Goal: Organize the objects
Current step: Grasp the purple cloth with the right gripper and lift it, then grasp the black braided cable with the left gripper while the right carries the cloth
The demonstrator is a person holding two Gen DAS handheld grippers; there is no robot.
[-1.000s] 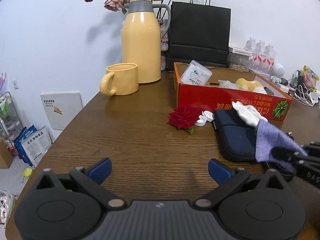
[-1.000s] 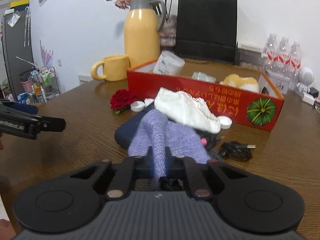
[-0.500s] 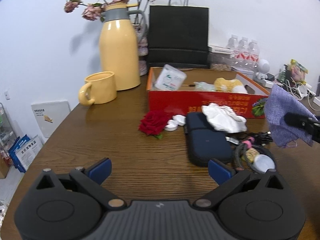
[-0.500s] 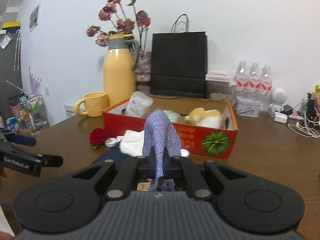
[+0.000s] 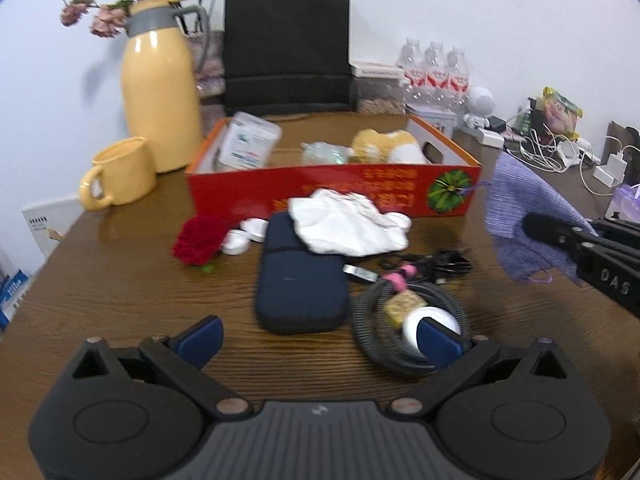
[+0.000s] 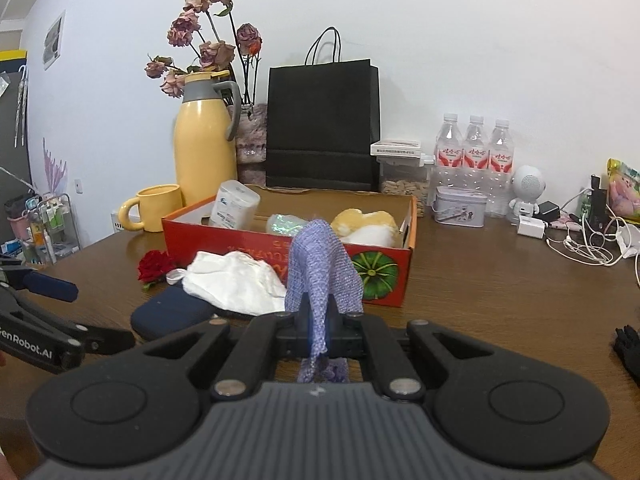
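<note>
Right gripper [image 6: 318, 328] is clamped on the purple cloth [image 6: 320, 264], which hangs off the table, in the air near the right front corner of the red box [image 5: 332, 192]. Left gripper [image 5: 318, 338] is empty, jaws wide apart, above the navy case [image 5: 300, 280] and the coiled cable [image 5: 408, 332].

Risks, as I judge them:
- Grip is on a narrow bunched strip of cloth. Loose knit could slip out on a fast swing.
- The free cloth drapes low. If it crosses the box front it may snag the rim or drag over the white cloth [image 5: 344, 226] that lies on the case.
- Left jaw tips are close to the cable coil and white cap [image 5: 416, 320]; a drop here could hook the cable and pull the pink clip [image 5: 396, 278] and charger lead along.
- The box already holds a tub [image 5: 248, 146], a foil packet and a plush; a dropped cloth may land half over the wall.
</note>
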